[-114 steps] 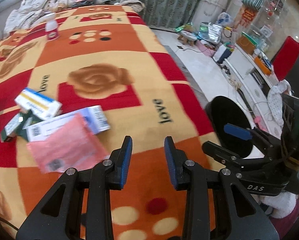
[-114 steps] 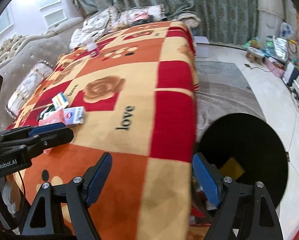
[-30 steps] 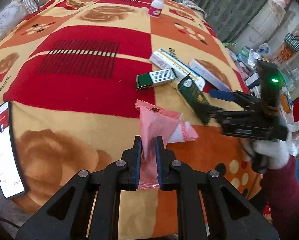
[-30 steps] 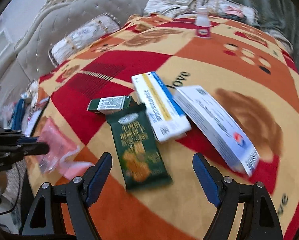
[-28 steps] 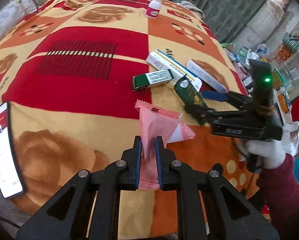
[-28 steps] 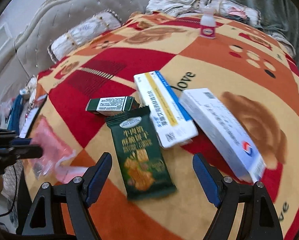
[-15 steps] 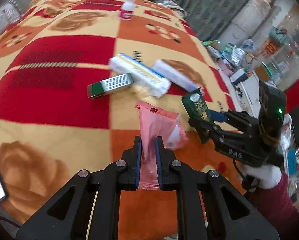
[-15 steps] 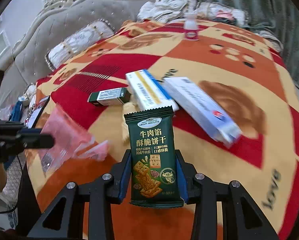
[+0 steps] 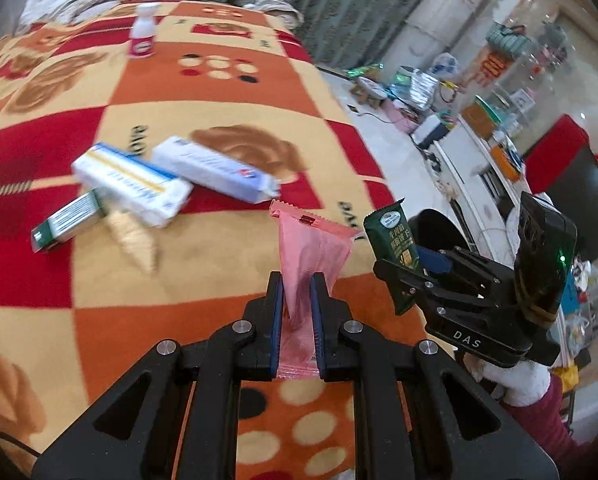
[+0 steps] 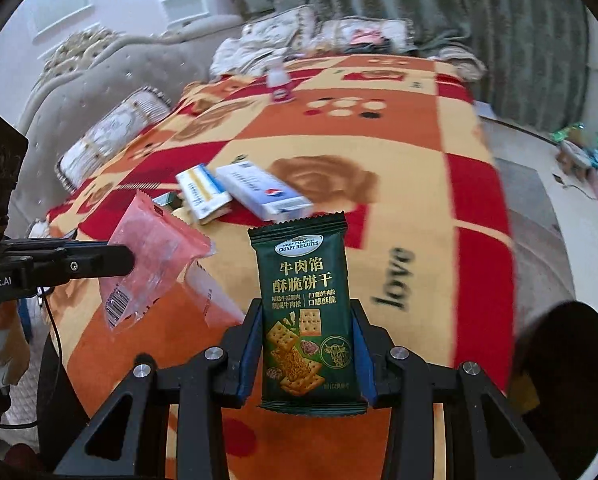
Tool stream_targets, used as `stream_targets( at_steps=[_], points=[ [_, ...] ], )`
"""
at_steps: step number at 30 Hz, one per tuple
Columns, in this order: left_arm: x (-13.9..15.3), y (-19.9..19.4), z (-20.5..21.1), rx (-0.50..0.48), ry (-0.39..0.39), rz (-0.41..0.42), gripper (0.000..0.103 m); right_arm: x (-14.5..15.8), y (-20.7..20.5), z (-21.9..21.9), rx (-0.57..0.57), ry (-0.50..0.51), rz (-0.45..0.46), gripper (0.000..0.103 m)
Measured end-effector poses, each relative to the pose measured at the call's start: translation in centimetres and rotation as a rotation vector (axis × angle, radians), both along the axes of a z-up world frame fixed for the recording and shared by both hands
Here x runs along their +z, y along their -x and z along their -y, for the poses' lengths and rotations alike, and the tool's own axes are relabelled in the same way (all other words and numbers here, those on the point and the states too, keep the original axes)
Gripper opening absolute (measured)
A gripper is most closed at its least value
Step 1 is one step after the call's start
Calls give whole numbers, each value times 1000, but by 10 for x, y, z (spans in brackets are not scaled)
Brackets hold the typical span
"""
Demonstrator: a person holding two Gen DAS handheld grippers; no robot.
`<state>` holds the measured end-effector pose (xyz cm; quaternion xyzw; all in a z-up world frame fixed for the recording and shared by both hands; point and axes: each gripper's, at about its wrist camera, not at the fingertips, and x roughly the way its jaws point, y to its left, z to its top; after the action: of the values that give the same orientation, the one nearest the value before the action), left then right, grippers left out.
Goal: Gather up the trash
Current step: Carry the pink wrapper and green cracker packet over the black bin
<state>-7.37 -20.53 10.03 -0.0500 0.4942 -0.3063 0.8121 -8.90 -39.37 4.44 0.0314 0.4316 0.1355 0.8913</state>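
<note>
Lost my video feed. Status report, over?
Left gripper shut on pink wrapper. Right gripper shut on green biscuit packet. Black bin right; three boxes remain on blanket.

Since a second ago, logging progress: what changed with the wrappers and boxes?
The right gripper closed on the green biscuit packet and lifted it off the blanket. The left gripper still clamps the pink wrapper. The boxes stayed put.

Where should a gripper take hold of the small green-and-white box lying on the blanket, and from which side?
Probably from above, across the narrow width of the small green-and-white box near its green end. It lies flat on the blanket, and its far end sits against the yellow-striped box, so that end looks crowded.
</note>
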Motion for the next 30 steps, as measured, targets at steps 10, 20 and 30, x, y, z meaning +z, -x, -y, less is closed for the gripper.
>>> stream_targets(
  at_steps=[10, 20, 30],
  points=[
    [5, 2, 76, -112, -20, 30, 11, 14, 30, 66, -139, 13, 32, 39],
    [13, 1, 141, -194, -24, 59, 11, 16, 52, 124, -265, 6, 38, 39],
    [3, 1, 190, -242, -26, 46, 11, 7, 62, 170, -364, -10, 13, 39]
  ],
)
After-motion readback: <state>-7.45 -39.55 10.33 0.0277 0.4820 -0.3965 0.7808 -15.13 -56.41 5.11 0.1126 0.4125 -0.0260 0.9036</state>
